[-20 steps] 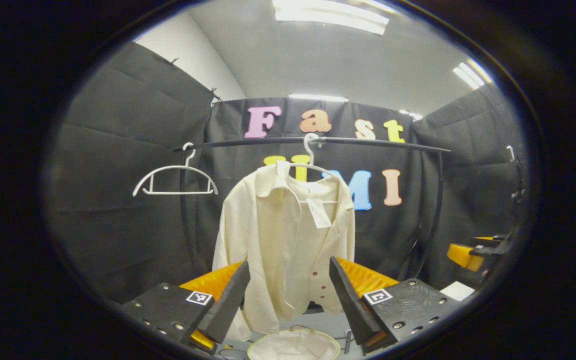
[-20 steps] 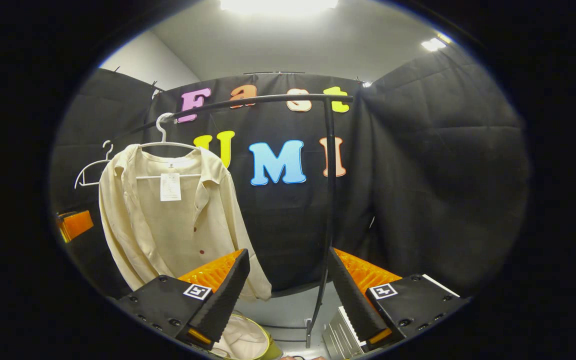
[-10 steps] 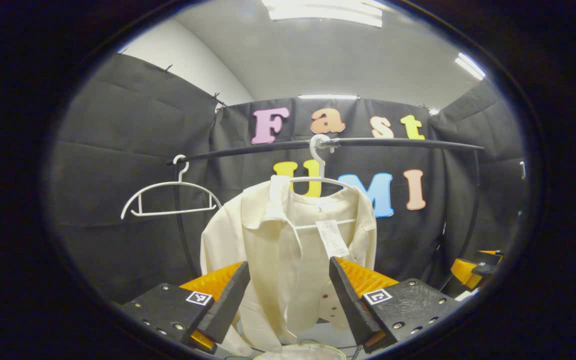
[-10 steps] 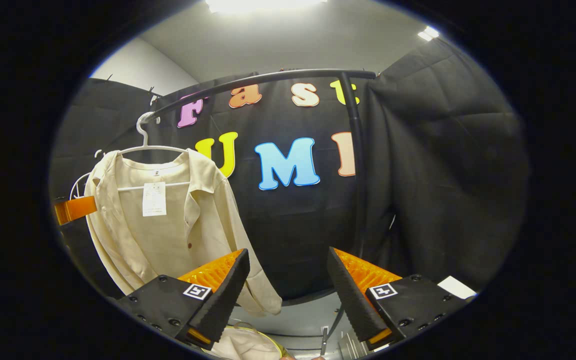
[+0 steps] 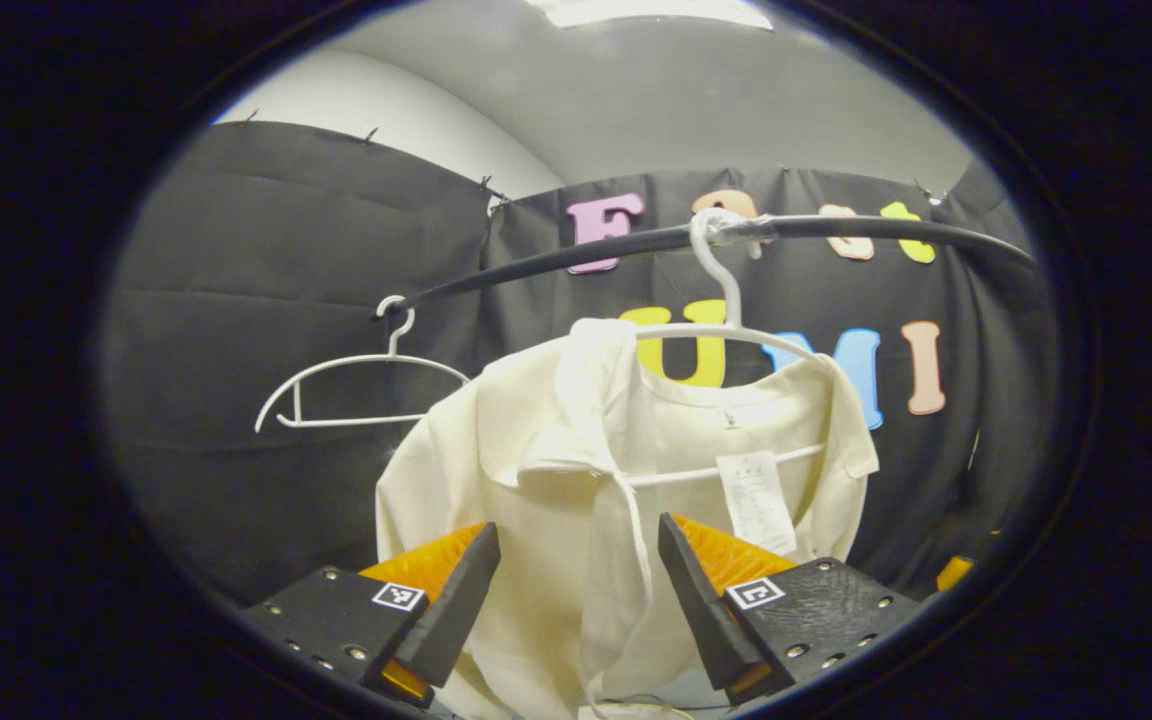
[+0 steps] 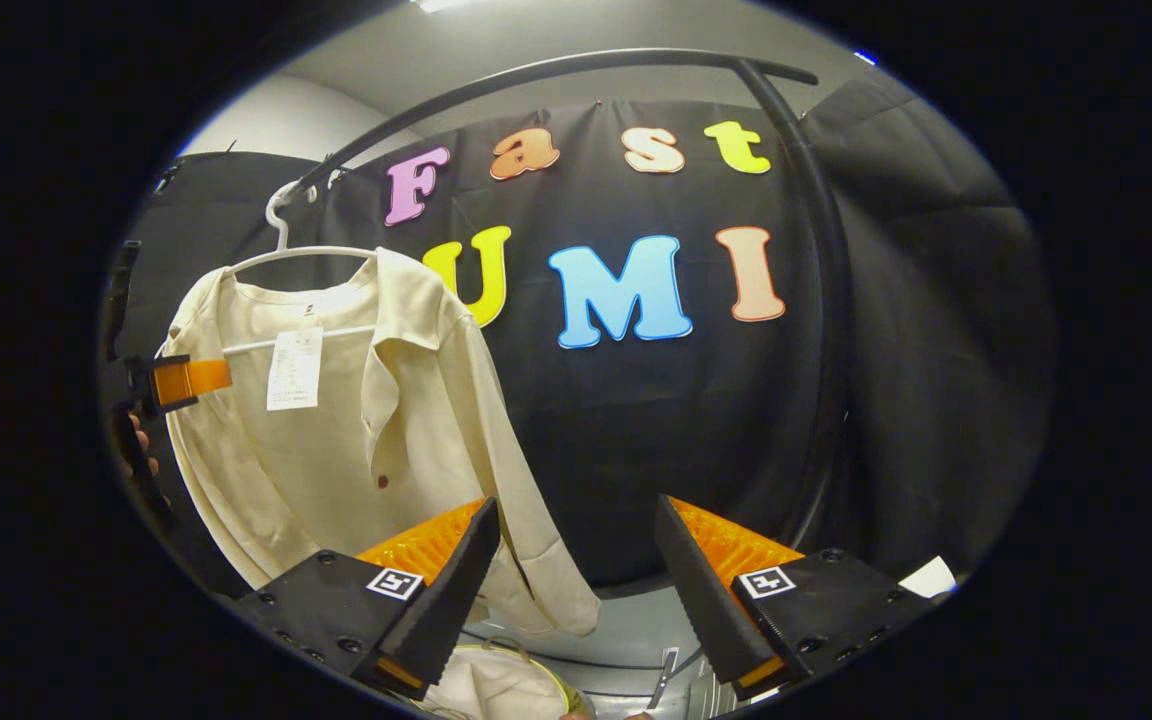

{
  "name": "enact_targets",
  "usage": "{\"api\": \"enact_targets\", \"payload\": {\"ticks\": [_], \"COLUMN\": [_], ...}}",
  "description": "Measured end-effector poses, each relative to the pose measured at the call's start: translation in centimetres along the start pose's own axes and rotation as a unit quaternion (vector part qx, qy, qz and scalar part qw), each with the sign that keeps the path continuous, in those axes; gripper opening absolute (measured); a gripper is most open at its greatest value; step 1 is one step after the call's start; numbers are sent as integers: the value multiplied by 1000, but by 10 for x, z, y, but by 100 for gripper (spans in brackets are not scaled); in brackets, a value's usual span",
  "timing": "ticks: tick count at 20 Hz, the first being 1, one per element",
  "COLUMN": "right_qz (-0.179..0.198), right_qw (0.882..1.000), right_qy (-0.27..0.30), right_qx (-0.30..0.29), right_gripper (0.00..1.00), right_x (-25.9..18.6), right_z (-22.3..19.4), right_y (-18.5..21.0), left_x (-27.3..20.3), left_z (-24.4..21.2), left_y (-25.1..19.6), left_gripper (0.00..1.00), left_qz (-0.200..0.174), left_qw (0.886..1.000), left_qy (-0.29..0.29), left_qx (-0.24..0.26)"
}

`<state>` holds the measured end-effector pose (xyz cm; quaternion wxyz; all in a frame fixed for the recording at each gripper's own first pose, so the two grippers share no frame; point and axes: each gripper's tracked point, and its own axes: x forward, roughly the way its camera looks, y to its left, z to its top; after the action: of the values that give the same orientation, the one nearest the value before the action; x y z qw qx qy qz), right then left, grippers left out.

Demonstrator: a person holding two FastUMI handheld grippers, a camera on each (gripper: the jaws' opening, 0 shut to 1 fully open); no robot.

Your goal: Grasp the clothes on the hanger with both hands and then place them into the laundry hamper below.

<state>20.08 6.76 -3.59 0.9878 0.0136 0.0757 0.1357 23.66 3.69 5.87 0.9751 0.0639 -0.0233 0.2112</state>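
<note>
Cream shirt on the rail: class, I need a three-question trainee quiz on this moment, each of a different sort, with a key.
1. True or false: the left gripper is shut on the cream shirt.
2. How many white hangers are on the rail? A one, B two, C three.
3. Fill in: below the shirt sits the laundry ____.

Key: 1 false, both grippers open; 2 B; 3 hamper.
</note>
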Motion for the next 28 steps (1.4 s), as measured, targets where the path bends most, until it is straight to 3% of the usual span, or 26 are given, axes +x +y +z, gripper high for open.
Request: {"api": "enact_targets", "payload": {"ticks": [5, 6, 9, 10, 12, 13, 16, 17, 19, 20, 22, 23, 24, 25, 28], "right_qz": [36, 42, 57, 62, 73, 77, 90, 95, 109, 114, 127, 132, 136, 139, 141], "right_qw": [999, 999, 998, 997, 997, 997, 995, 994, 993, 992, 990, 989, 989, 989, 989], "right_qy": [20, 22, 29, 31, 28, 22, 17, 20, 23, 27, 32, 28, 21, 15, -4], "right_qx": [-9, -11, -17, -17, -18, -22, -40, -40, -37, -39, -51, -55, -57, -57, -47], "right_gripper": [94, 98, 98, 98, 98, 98, 98, 98, 94, 98, 98, 94, 98, 94, 98], "right_x": [20, 23, 31, 33, 39, 42, 42, 43, 38, 36, 34, 33, 33, 36, 38], "right_z": [-9, -10, -18, -18, -18, -18, -20, -23, -27, -29, -31, -28, -22, -17, 5], "right_y": [5, 5, 5, 5, 4, 5, 8, 9, 19, 25, 36, 43, 49, 54, 79], "left_x": [13, 14, 19, 26, 25, 23, 16, 17, 15, 9, 2, 1, 0, -2, -10], "left_z": [0, 2, 1, 2, 4, 2, 7, 7, 10, 12, 12, 13, 15, 17, 18], "left_y": [11, 13, 17, 18, 26, 28, 31, 31, 33, 29, 30, 31, 30, 29, 25], "left_gripper": [93, 88, 70, 70, 58, 45, 19, 6, 6, 4, 2, 2, 2, 2, 2], "left_qz": [59, 73, 98, 105, 124, 129, 136, 129, 114, 100, 74, 65, 56, 48, 14], "left_qw": [998, 997, 994, 993, 991, 991, 989, 990, 992, 994, 996, 997, 997, 998, 998], "left_qy": [-8, -11, -10, -10, -15, -21, -34, -36, -43, -44, -42, -39, -39, -39, -31], "left_qx": [22, 28, 38, 43, 45, 40, 36, 34, 15, 0, -26, -27, -26, -24, -44]}}
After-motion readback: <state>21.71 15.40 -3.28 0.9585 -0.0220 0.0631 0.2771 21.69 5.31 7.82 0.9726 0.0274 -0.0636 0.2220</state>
